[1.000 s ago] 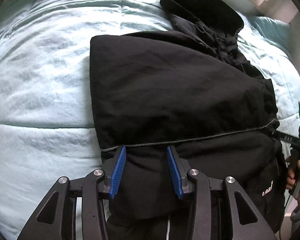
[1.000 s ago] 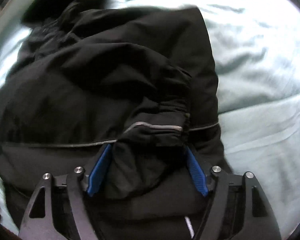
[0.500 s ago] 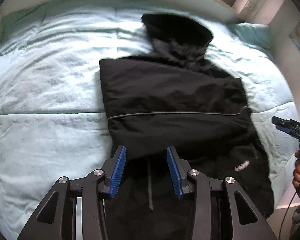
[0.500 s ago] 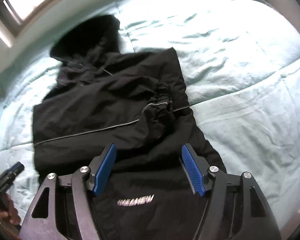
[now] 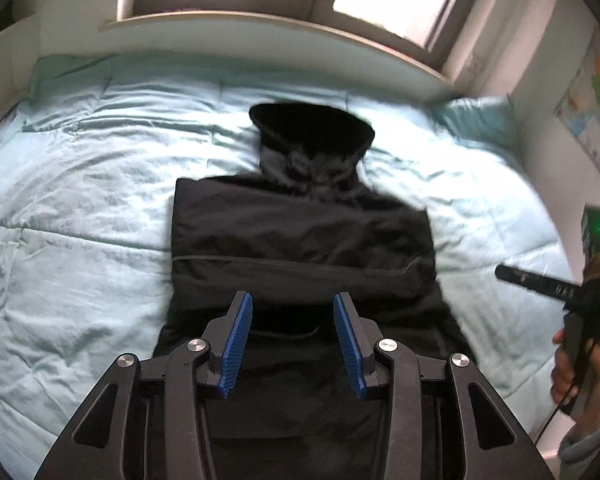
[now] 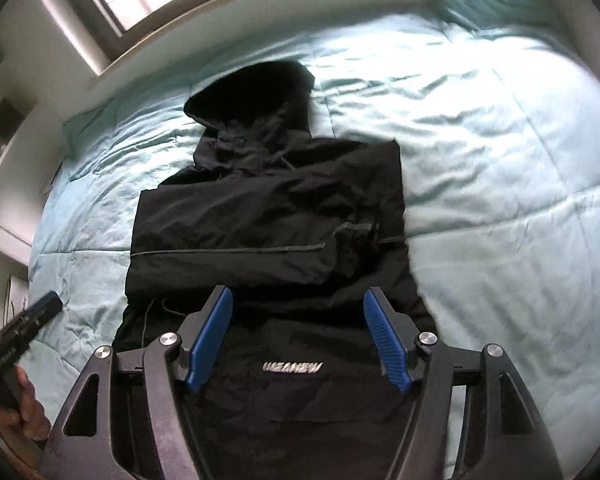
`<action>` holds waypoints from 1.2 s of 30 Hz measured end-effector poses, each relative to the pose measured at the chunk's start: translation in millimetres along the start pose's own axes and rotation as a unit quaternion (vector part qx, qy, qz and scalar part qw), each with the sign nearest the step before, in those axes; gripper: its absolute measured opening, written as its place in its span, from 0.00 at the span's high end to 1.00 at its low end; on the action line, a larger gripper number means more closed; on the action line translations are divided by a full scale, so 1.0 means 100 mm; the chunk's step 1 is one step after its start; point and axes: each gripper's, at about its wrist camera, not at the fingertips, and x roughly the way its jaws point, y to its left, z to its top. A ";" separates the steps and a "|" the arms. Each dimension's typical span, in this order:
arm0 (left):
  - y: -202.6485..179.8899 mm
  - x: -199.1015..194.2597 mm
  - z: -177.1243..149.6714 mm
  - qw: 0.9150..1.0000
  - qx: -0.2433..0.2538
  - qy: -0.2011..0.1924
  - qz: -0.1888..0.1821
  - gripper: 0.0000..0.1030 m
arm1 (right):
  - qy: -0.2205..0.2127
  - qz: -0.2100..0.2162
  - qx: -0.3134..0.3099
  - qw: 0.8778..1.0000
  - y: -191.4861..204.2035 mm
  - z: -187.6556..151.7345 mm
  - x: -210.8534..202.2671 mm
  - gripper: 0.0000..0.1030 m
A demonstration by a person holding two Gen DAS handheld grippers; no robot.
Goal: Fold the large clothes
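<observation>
Here is the black hooded nylon jacket [image 5: 300, 240], spread flat on the pale aqua quilted bed cover [image 5: 80, 208]. Its sleeves are folded in across the chest, making a neat dark rectangle. A thin grey piping line runs straight across that rectangle. In the right wrist view the same jacket [image 6: 268, 216] shows a gathered elastic cuff lying on its right half. A silver logo sits on the lower front, near the hem.

The hood points away from the hem, toward the pale wooden window ledge [image 5: 260, 28] beyond the bed. A teal pillow [image 5: 476, 120] lies on the bed beside the hood, off to its right.

Now the left claw [image 5: 293, 346]: it hangs above the jacket's hem end, its blue ribbed pads parted about halfway with nothing between them. Only black fabric shows far below the gap.

The right claw [image 6: 298, 340] sits wider, blue pads spread well apart, gripping nothing. It hovers over the lower front of the jacket, with the silver logo framed right between the pads.

Each claw shows at the other view's edge, off to the side of the jacket in a bare hand.
</observation>
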 end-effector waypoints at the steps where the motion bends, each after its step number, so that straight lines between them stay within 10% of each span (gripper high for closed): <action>1: -0.02 -0.01 0.03 1.000 -0.010 -0.003 0.000 0.57 | 0.001 0.004 0.001 1.000 -0.04 0.04 0.00 0.31; 11: -0.12 0.17 0.62 0.998 0.048 -0.015 0.032 0.57 | -0.014 0.043 0.029 0.999 -0.03 0.63 0.34 0.31; 22: 0.53 1.35 1.73 0.999 0.029 -0.013 0.038 0.57 | -0.016 -0.013 -0.028 0.999 0.19 1.69 1.33 0.31; 30: 0.97 2.00 2.42 0.999 -0.030 -0.015 -0.032 0.57 | -0.058 0.004 -0.023 0.998 0.27 2.49 1.96 0.28; 36: 0.98 2.54 2.69 0.999 -0.009 -0.009 -0.034 0.38 | -0.046 -0.006 -0.049 0.998 0.30 2.72 2.36 0.27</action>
